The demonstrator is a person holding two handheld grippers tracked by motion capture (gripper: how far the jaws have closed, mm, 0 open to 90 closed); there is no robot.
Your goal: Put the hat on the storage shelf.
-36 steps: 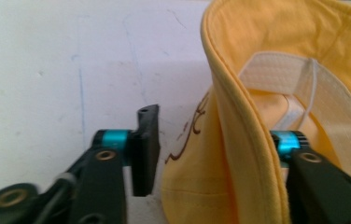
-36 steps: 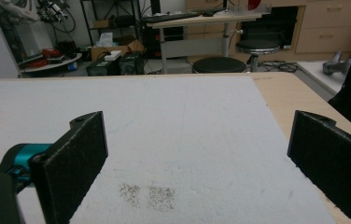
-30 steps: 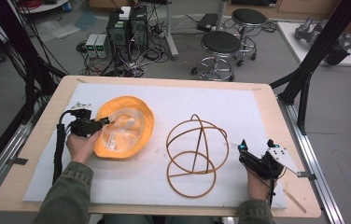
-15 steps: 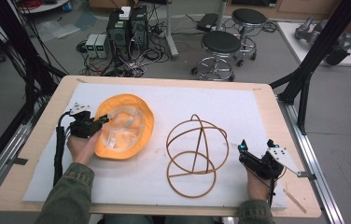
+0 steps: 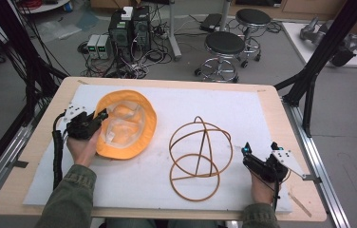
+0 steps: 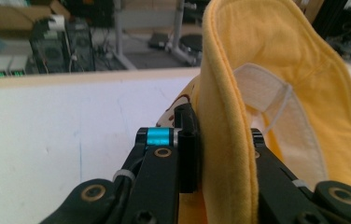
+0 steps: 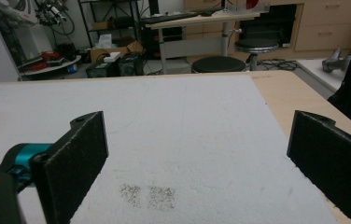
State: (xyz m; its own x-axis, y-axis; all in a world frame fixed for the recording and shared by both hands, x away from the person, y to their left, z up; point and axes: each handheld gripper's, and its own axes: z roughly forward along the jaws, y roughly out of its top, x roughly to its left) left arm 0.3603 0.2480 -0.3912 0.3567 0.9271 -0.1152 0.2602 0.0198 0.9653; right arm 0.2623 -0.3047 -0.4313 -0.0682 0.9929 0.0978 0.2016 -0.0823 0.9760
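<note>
**Hat brim pinched, stand waiting**

Left gripper (image 5: 101, 115) clamped on the raised brim of the yellow sun hat (image 5: 125, 125), presumably for lifting toward the wire hat stand (image 5: 200, 158) just beside. Right gripper (image 5: 260, 147) spread wide, empty, resting near the table's (image 5: 271, 102) right edge.

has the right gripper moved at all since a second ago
No. The right gripper sits at the same spot beside the wire frame, near the table's right edge.

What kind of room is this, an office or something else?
Probably a lab or workshop: computer towers with tangled cables sit on the floor, round stools stand behind a foam-covered table, and black frame legs flank it.
</note>
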